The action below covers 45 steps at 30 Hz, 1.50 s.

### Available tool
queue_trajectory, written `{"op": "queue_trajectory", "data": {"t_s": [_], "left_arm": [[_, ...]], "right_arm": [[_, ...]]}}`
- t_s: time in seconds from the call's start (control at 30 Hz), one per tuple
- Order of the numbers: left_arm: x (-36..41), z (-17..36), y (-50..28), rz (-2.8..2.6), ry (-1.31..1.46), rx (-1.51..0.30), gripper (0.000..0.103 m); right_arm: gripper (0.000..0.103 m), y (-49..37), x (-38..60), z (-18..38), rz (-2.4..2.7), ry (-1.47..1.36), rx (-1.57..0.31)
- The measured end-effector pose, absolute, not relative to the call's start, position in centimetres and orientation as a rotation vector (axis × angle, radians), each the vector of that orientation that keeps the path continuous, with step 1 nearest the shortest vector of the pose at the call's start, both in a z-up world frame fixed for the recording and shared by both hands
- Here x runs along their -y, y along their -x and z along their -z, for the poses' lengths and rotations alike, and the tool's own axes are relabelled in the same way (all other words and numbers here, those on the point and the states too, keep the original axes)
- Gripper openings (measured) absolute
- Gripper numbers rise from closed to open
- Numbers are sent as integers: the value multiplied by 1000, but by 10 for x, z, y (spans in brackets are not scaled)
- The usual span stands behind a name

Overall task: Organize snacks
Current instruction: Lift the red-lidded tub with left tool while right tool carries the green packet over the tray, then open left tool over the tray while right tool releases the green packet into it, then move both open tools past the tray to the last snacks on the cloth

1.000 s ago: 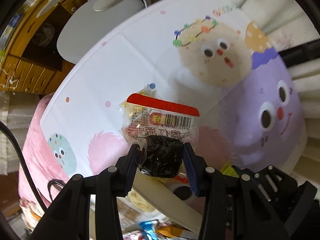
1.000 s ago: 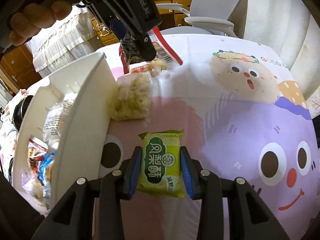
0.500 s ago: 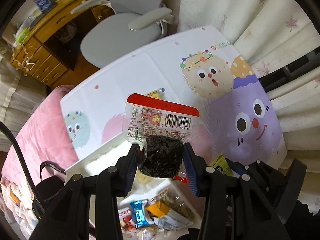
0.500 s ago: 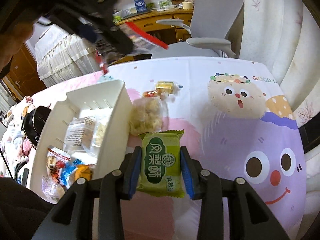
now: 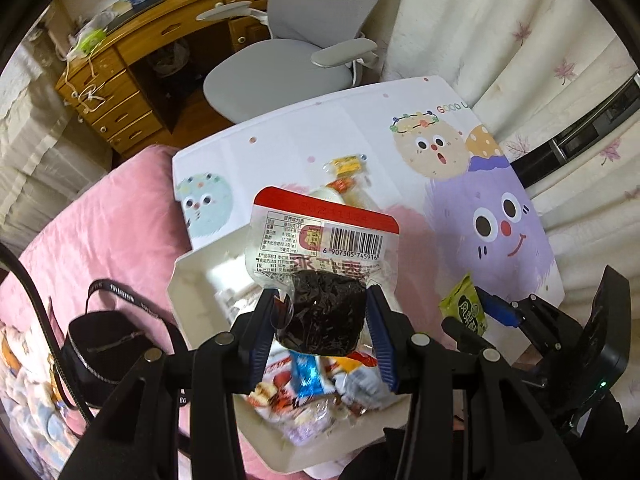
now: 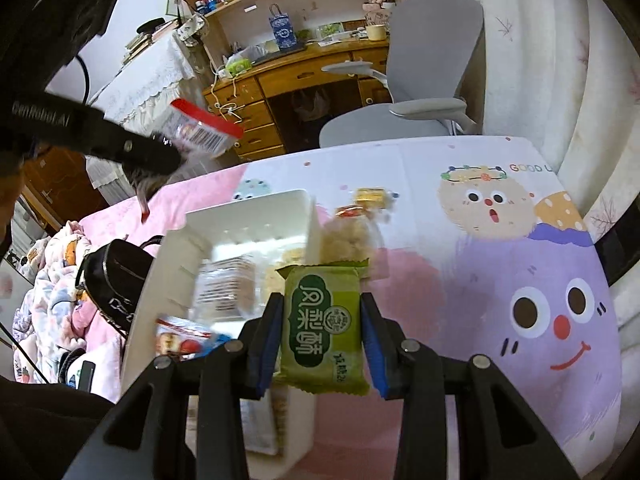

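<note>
Left gripper (image 5: 322,320): blue-padded fingers (image 5: 262,330) closed on both sides of the red-topped snack pouch (image 5: 324,264), gripping its dark lower end; pouch sticks forward past the tips. In the right wrist view the left gripper (image 6: 160,160) is raised up-left, ahead of the right one. Right gripper (image 6: 322,334): fingers (image 6: 266,340) clamped on the side edges of the green pastry packet (image 6: 324,320), packet upright between them. From the left wrist view the right gripper (image 5: 476,316) sits low, off to the right.
</note>
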<state>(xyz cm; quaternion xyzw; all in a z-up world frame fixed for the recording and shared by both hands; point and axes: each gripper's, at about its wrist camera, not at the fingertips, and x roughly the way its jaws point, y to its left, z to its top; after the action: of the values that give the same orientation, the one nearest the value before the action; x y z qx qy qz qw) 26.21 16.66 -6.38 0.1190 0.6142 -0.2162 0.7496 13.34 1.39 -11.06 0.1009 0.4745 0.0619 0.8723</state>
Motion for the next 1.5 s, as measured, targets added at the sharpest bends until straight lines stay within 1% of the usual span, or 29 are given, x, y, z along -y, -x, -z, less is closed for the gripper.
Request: {"op": "queue_trajectory", "data": {"t_s": [0.27,0.53,0.67,0.7,0.73,1.0,1.17,1.27,1.5], "left_arm": [[-230,76,-240,441,-160,-1374,43],[-269,100,-212,444,-104,-1404,43],[-275,110,-204,445,-64,-1416,57],[-276,111,-202,451,-59,-1416,63],[-276,111,-201,454,-55,-1413,65],[-268,105,-189,454,-14,-1376,71],[-253,102,-176,460,-14,-1371,72],[-239,100,-164,449,-11,-1364,77],[-184,102,-138,403,17,-1371,80]], "right_arm": [[37,-121,-63,96,-170,-173,-981],[37,-110,-101,89,-220,-147,-973],[40,-106,-110,91,-229,-147,-985],[45,-106,-112,92,-225,-147,-995],[48,-104,-113,93,-222,-149,-1001],[48,-88,-109,91,-204,-152,-1019],[48,-84,-93,87,-180,-166,-1018],[48,-82,-78,84,-174,-181,-1007],[48,-72,-26,76,-194,-179,-993]]}}
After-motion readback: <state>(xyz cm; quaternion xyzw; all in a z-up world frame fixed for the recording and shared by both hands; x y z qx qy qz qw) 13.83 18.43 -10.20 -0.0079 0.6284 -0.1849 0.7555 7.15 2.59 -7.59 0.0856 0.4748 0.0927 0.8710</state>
